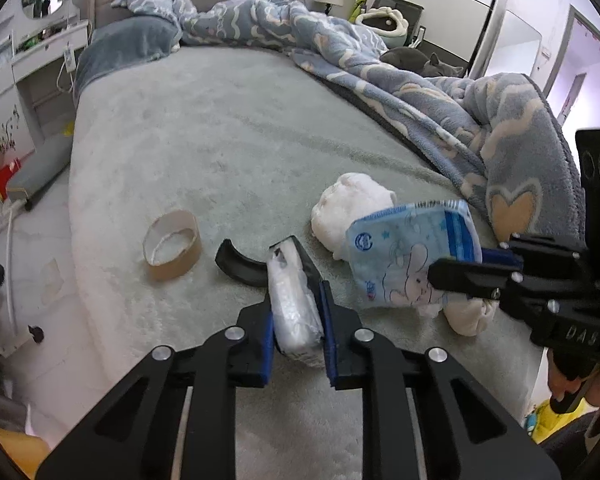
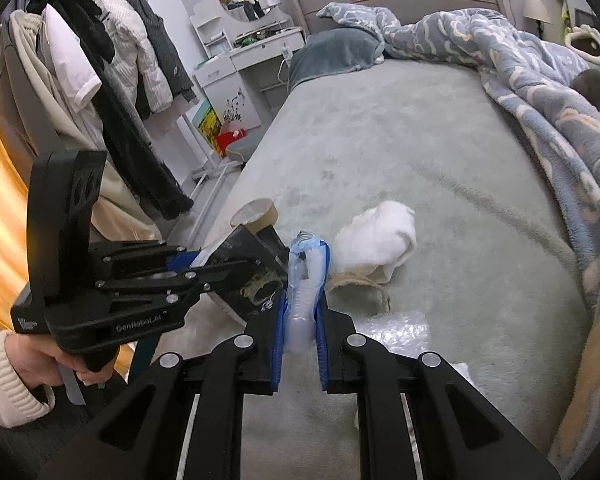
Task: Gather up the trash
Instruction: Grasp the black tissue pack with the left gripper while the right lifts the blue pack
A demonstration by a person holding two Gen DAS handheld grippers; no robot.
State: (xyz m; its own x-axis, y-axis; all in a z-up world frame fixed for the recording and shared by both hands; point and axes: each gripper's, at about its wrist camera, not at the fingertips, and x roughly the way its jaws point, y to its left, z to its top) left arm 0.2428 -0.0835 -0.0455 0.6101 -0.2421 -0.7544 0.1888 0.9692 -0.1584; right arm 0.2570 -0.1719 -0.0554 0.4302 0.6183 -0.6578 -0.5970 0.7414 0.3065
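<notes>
My left gripper (image 1: 296, 320) is shut on a black tray wrapped in clear plastic (image 1: 294, 300), held above the bed; it also shows in the right wrist view (image 2: 244, 268). My right gripper (image 2: 300, 320) is shut on a blue and white plastic wrapper (image 2: 306, 280), which shows in the left wrist view (image 1: 412, 256) with a cartoon print. An empty brown tape roll (image 1: 172, 246) lies on the bed left of the tray. A crumpled white tissue wad (image 1: 352, 208) lies behind the wrapper. A smaller white wad (image 1: 468, 316) lies under the right gripper (image 1: 440, 270).
The grey-green bed sheet (image 1: 228, 132) stretches ahead. A blue patterned blanket (image 1: 500, 132) is heaped on the right, with a grey cat (image 1: 416, 60) behind it. A bubble wrap sheet (image 2: 392, 328) lies near the bed's front. A clothes rack (image 2: 112, 80) and white dresser (image 2: 252, 52) stand left.
</notes>
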